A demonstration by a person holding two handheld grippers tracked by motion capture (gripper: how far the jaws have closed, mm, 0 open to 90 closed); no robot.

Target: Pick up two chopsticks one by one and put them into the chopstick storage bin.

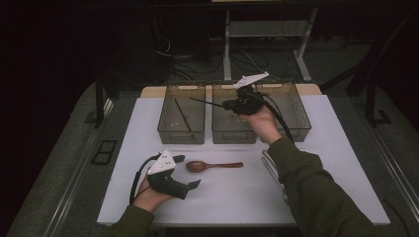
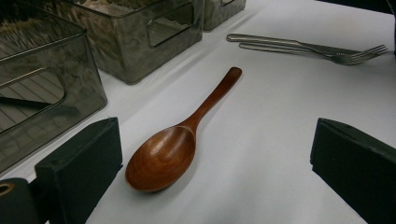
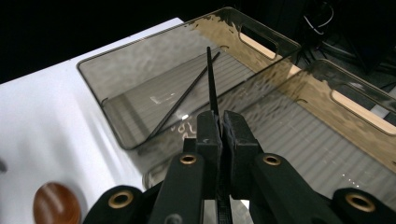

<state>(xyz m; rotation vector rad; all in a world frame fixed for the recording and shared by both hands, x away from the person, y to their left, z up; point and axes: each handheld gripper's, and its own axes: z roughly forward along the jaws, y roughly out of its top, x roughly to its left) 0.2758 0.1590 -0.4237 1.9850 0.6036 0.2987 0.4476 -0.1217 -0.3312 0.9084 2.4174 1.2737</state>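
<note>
My right gripper (image 1: 227,104) (image 3: 222,126) is shut on a thin black chopstick (image 1: 205,101) (image 3: 211,79). It hovers over the middle clear bin (image 1: 232,134) (image 3: 303,154), and the stick points toward the left bin (image 1: 181,133) (image 3: 140,44). A second black chopstick (image 1: 183,116) (image 3: 182,100) lies slanted in that left bin. My left gripper (image 1: 187,171) (image 2: 217,170) rests low on the white table, open, its jaws standing either side of the bowl of a brown wooden spoon (image 1: 212,165) (image 2: 163,156) without touching it.
A third clear bin (image 1: 296,123) stands at the back right. Metal forks (image 1: 269,165) (image 2: 308,46) lie on the white table (image 1: 237,202) beside the right forearm. The table's front edge is close to the left hand. Desk legs and cables lie beyond the bins.
</note>
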